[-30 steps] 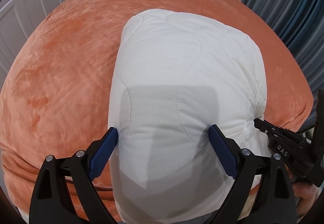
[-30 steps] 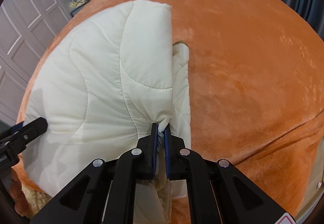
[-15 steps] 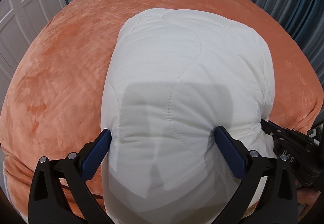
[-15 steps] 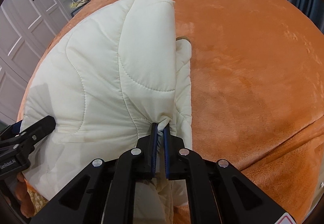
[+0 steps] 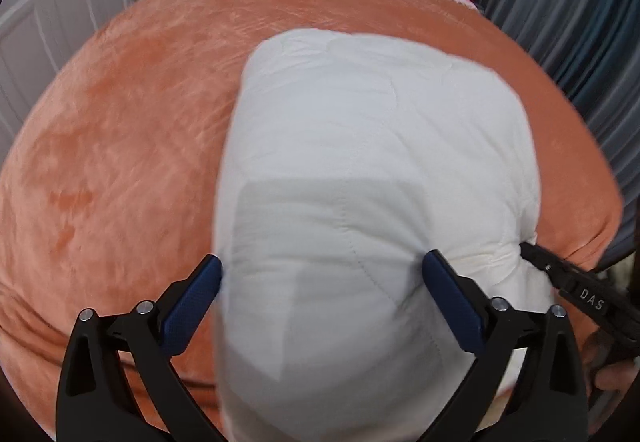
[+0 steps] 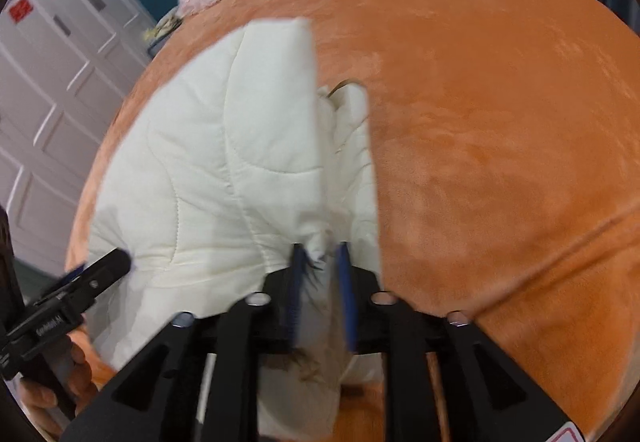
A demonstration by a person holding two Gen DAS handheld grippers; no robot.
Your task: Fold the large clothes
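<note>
Quilted white garment [image 5: 372,170] lay folded on the orange bed [image 5: 120,146], near its front edge. Left claw [image 5: 320,282] stood spread wide over the garment's near end, clamping nothing. Right claw [image 6: 320,266], blurred, had parted slightly around the garment's near right corner

One white quilted garment [image 5: 380,170], two tools, one orange bedspread [image 5: 120,146].

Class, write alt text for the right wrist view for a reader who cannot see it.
A folded cream quilted garment lies on an orange plush bed cover. The right gripper, jaws slightly parted, has the garment's near edge between its blue pads. The left gripper reaches in from the left.
</note>
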